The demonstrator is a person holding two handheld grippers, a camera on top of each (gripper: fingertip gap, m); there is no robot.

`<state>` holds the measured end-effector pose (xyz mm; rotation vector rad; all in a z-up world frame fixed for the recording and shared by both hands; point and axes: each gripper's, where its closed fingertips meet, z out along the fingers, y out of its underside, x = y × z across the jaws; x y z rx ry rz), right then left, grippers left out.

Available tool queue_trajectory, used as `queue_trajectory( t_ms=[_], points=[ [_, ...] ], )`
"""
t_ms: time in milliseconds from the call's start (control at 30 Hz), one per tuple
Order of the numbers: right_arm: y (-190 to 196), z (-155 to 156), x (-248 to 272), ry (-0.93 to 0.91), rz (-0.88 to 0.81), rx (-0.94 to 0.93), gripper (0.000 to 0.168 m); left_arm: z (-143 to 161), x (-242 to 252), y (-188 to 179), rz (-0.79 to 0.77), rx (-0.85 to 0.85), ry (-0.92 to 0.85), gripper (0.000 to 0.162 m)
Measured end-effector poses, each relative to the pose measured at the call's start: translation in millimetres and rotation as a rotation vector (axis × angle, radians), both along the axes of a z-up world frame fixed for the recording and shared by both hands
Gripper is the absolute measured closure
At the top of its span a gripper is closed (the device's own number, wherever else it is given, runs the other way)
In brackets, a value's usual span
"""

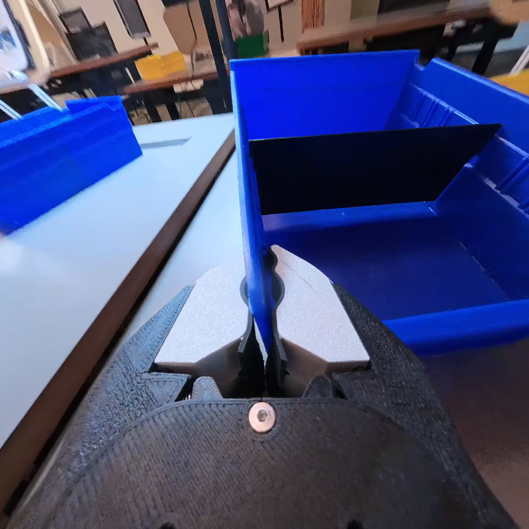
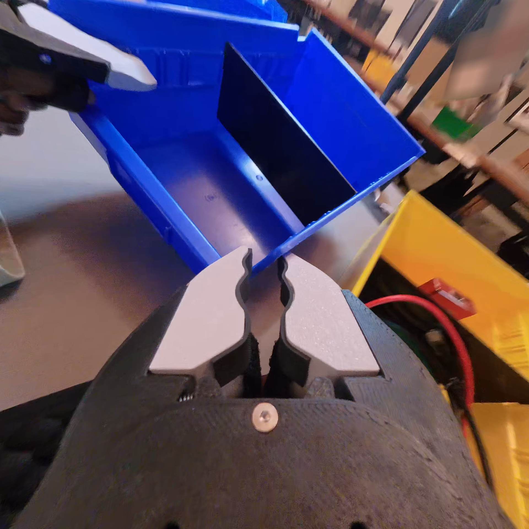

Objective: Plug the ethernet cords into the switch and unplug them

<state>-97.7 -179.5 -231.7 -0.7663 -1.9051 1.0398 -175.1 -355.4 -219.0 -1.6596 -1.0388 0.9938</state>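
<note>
On bin wall — left tongs clamped; right tongs agape.

left wrist: close along blue bin wall | right wrist: near corner (both share bin)

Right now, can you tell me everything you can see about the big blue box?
The blue plastic bin is an open-topped storage bin of shiny moulded plastic with ribbed walls. A black divider panel stands upright across it, splitting it into two compartments, and both look empty. The left gripper is clamped on its side wall. The right gripper, jaws apart, sits at its near corner. Beside it is a yellow bin holding cables.
</note>
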Motion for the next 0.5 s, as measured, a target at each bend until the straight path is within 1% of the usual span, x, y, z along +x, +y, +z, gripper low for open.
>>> queue_trajectory(
  t_ms=[133,233,300,367,500],
  points=[
    [9.9,57.7,17.4,0.22,-0.006,-0.019,0.152,59.9,20.7,11.3,0.007,0.077,0.196,0.156],
    [35.9,92.8,38.3,0.337,-0.044,-0.014,0.153,94.0,40.2,41.2,-0.019,0.143,0.314,0.157],
    [62.0,108.3,54.9,0.381,-0.09,0.001,0.153,107.6,51.4,71.3,-0.056,0.185,0.357,0.155],
    [93.8,118.6,74.0,0.42,-0.157,0.024,0.154,116.6,61.6,109.2,-0.123,0.251,0.376,0.157],
    [165.9,125.3,117.6,0.446,-0.335,0.067,0.153,130.2,83.5,197.7,-0.293,0.331,0.379,0.156]
  ],
)
